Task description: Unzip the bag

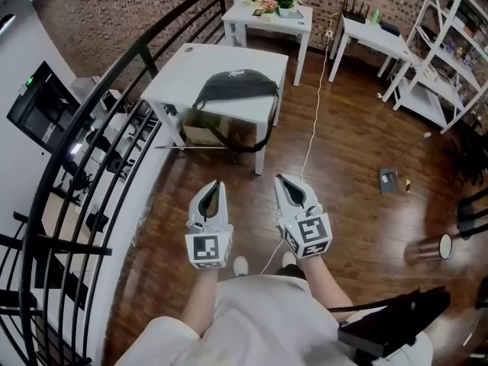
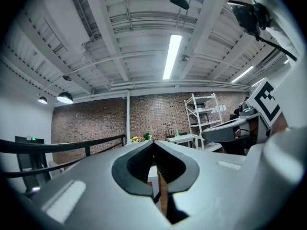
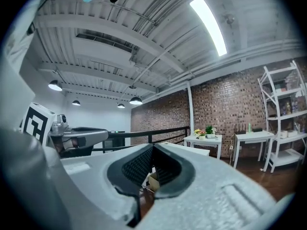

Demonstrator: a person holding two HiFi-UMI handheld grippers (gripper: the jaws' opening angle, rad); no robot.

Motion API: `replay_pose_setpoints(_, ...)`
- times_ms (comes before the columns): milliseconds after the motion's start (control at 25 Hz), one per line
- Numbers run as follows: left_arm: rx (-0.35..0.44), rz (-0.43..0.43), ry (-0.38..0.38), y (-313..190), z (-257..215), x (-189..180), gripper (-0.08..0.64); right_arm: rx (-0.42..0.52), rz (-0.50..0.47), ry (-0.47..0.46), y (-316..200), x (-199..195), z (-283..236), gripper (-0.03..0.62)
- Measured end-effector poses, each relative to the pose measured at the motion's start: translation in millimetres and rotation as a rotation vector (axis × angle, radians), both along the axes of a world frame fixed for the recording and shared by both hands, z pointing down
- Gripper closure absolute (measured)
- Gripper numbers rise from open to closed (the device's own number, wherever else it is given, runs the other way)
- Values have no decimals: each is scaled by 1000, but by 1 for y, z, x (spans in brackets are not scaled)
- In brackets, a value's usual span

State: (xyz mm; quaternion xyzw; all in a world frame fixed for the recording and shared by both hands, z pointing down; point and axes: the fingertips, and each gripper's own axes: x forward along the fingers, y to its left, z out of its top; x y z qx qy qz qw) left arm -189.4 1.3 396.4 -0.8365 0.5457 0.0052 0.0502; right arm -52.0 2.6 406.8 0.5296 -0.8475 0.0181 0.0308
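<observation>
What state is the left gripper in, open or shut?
Shut: the left gripper has its jaws meeting at the tips, with nothing between them.

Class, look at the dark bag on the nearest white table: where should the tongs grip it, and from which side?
Probably the bag by its humped top, from the table's near edge, where it lies and its strap droops. The zip pull is too small to see.
</observation>
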Motion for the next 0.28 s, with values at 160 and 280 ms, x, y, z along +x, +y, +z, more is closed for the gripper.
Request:
replay_pose_setpoints(160,2,-4,7,6,5,-14,543,-9,-31,15,5,-24,8,601)
replay_pose_setpoints(280,-1,-3,12,9,9,-25,543,-24,-45,21,10,-42,18,601)
